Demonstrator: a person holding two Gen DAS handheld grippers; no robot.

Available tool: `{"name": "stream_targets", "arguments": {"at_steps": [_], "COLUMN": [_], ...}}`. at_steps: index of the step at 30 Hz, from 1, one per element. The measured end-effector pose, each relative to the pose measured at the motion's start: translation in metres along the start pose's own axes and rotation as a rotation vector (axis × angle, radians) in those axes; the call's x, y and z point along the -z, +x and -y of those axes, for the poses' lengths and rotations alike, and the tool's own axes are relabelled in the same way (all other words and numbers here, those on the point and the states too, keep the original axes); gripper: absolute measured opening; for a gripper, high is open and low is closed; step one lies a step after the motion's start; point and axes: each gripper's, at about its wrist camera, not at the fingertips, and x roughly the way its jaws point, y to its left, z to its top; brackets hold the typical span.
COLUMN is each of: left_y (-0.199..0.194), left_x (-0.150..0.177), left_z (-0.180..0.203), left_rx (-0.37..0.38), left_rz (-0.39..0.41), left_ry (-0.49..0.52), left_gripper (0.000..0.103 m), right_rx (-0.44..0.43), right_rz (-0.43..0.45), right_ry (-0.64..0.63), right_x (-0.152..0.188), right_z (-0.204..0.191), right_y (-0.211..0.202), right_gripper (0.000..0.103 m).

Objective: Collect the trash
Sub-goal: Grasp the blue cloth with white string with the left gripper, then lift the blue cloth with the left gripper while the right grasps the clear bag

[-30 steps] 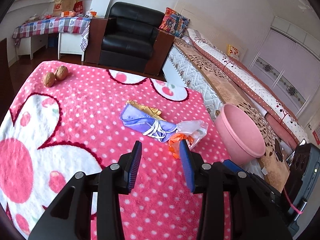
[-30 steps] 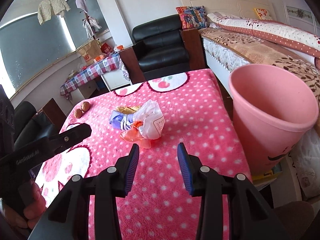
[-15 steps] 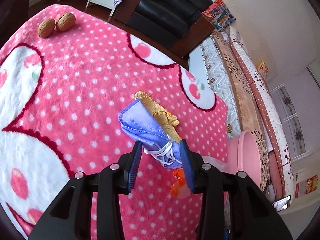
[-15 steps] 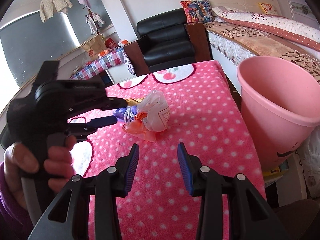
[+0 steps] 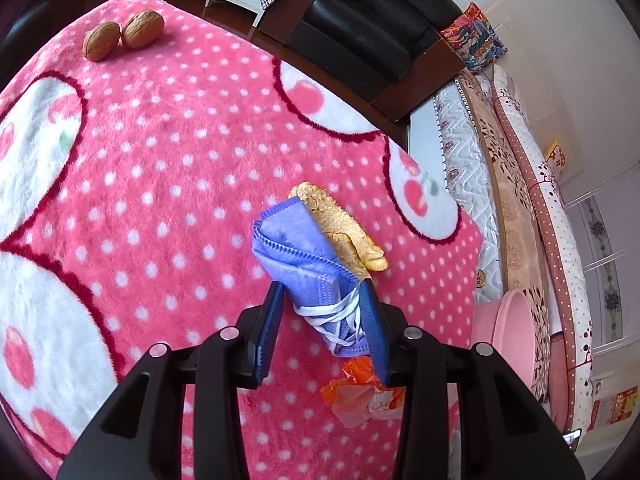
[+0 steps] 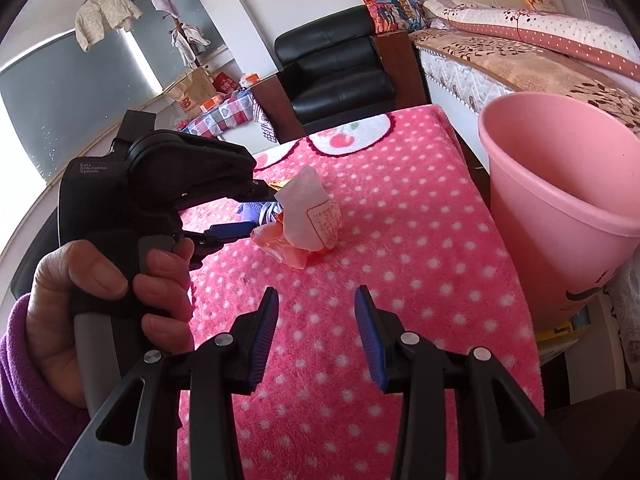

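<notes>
A: Since the earlier frame, left gripper (image 5: pixel 322 312) has dropped onto the trash pile; purple face mask (image 5: pixel 304 260) now sits between its fingers. Jaws spread, not yet pinching it.

B: Right gripper (image 6: pixel 316 312)?

A: Hovering over the blanket (image 5: pixel 160 160), jaws apart, nothing between them. Hasn't shifted.

B: Risks?

A: Mask's white ear loops (image 5: pixel 336 312) lie tangled near the right-hand finger; closing could catch only the loops, so the mask dangles or slips. Golden wrapper (image 5: pixel 344 232) touches the mask past the fingertips, orange-and-clear wrapper (image 5: pixel 360 392) lies under the right-hand finger; either may drag along.

B: Surroundings?

A: Pink bin (image 6: pixel 560 208) right of the right gripper's fingers, off the blanket edge. Two walnuts (image 5: pixel 122 34) well apart, far left.
</notes>
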Motion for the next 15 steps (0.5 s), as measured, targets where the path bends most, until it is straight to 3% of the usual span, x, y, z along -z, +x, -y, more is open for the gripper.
{"name": "stream_targets", "arguments": {"at_steps": [4, 6, 15], "left_y": [0.002, -0.003, -0.052], "left_x": [-0.003, -0.002, 0.009], "left_z": [-0.003, -0.005, -0.025], "left_rx": [0.038, 0.049, 0.075], "left_rz": [0.006, 0.015, 0.061], "left_ry": [0.008, 0.036, 0.198], "left_gripper": [0.032, 0.024, 0.022], "right_rx": [0.004, 0.007, 0.023], "right_rz": [-0.007, -0.009, -0.017], "right_ry": [0.001, -0.003, 0.003], "right_x": [0.0, 0.001, 0.0], "right_z": [0.0, -0.001, -0.001], "right_y": [0.001, 0.002, 0.005], "right_gripper": [0.039, 0.039, 0.039]}}
